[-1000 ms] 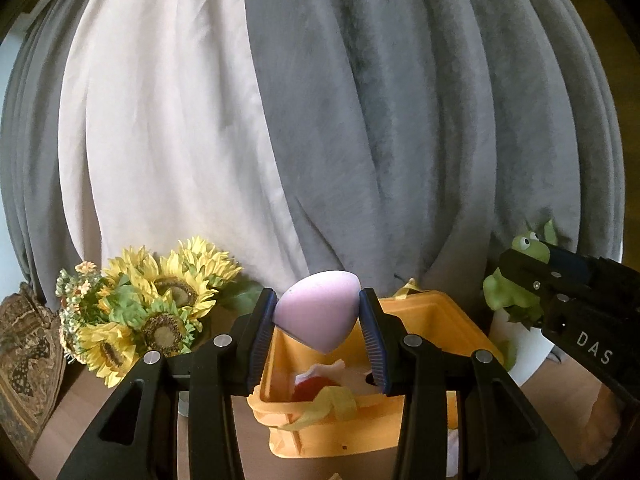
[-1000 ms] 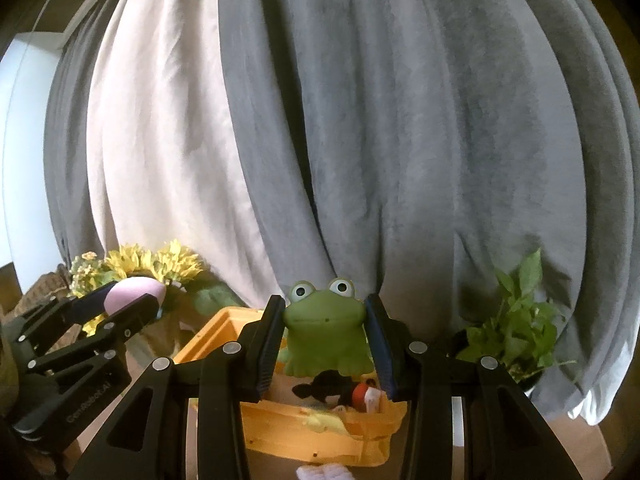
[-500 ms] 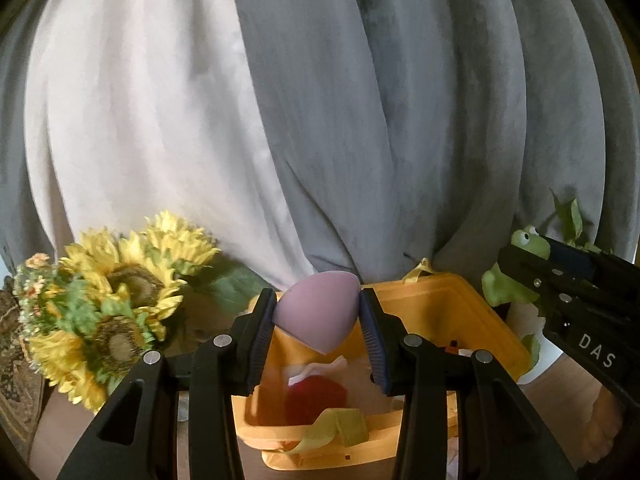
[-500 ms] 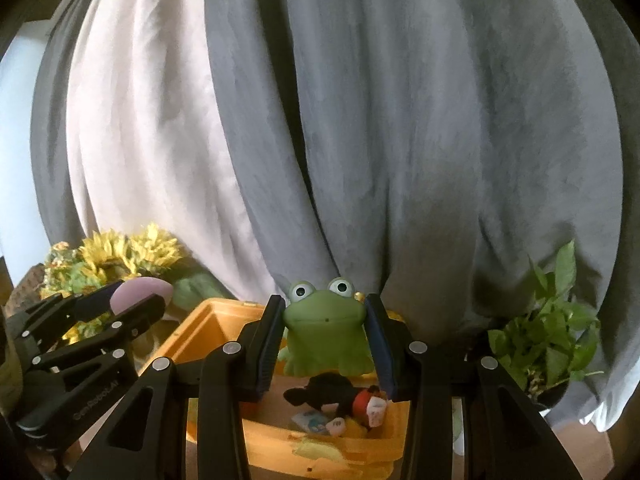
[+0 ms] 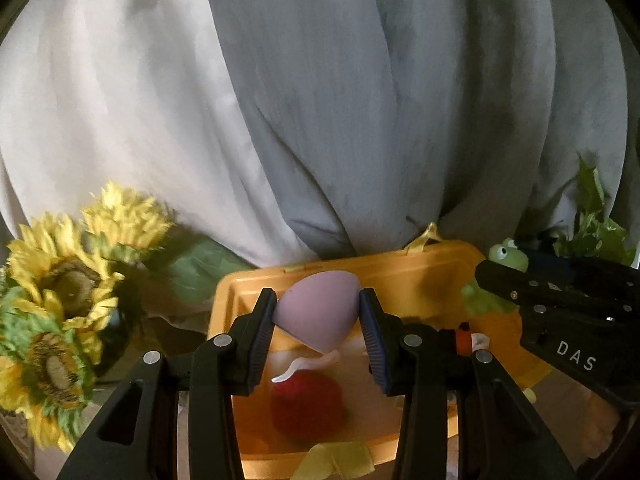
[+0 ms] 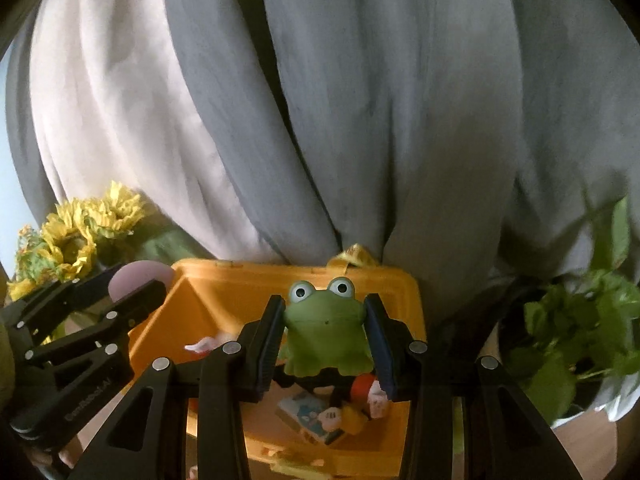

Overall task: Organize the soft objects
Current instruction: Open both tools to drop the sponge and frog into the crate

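Both loads hang over the open orange plastic bin [image 5: 400,276]: left tongs [image 5: 318,320] clamped on the lilac egg-shaped sponge [image 5: 316,314], right tongs [image 6: 325,334] clamped on the green rubber frog [image 6: 324,332] at 3 o'clock of it. Step in hand: delivery. Next, I judge, each pair must spread to drop its 1 toy inside

Left hand-held gripper [image 5: 318,320] and right hand-held gripper [image 6: 324,328] side by side; jaws clamped, angled downward
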Motion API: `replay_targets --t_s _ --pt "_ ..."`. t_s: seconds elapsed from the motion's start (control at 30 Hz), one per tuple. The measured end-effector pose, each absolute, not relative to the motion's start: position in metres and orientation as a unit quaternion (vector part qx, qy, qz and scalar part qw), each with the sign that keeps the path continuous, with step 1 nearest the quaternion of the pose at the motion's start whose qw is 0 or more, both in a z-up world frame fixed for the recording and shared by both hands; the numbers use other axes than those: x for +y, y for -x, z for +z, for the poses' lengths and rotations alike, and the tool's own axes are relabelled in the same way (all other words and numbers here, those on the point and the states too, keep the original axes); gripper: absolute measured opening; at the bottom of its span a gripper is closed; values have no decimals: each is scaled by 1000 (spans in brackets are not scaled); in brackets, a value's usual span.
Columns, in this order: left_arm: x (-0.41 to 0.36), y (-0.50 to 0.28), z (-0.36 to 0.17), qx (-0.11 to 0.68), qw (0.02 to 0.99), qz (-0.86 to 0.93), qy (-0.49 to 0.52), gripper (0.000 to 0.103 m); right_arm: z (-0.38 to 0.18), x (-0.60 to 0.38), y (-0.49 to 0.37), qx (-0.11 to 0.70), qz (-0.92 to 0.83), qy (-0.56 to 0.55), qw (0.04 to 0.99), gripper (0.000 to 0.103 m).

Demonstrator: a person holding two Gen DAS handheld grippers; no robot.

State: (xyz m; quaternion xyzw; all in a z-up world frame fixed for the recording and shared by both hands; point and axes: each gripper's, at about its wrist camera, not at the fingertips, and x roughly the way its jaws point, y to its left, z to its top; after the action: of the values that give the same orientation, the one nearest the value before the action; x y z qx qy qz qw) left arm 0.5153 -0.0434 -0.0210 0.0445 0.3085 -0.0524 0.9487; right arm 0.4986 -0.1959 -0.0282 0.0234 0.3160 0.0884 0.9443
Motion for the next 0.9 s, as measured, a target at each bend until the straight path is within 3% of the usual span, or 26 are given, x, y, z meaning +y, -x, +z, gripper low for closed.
replay_targets --t_s 0.47,0.63,0.7,0.77,0.9 --pt "-47 -550 -64 420 903 -81 -32 42 -65 -193 -533 413 103 -28 904 42" --pt "-50 -551 -69 434 896 -88 -34 50 -75 -193 -537 431 107 -26 896 42" --pt "-50 -551 -69 434 896 -88 -30 55 -75 -193 -537 428 103 -21 898 44" --pt "-50 -550 -69 433 897 -87 -27 56 -72 -194 -536 423 100 -18 901 56" --pt "-49 -546 -64 433 898 -76 -29 60 -65 -195 -531 413 89 -12 906 57"
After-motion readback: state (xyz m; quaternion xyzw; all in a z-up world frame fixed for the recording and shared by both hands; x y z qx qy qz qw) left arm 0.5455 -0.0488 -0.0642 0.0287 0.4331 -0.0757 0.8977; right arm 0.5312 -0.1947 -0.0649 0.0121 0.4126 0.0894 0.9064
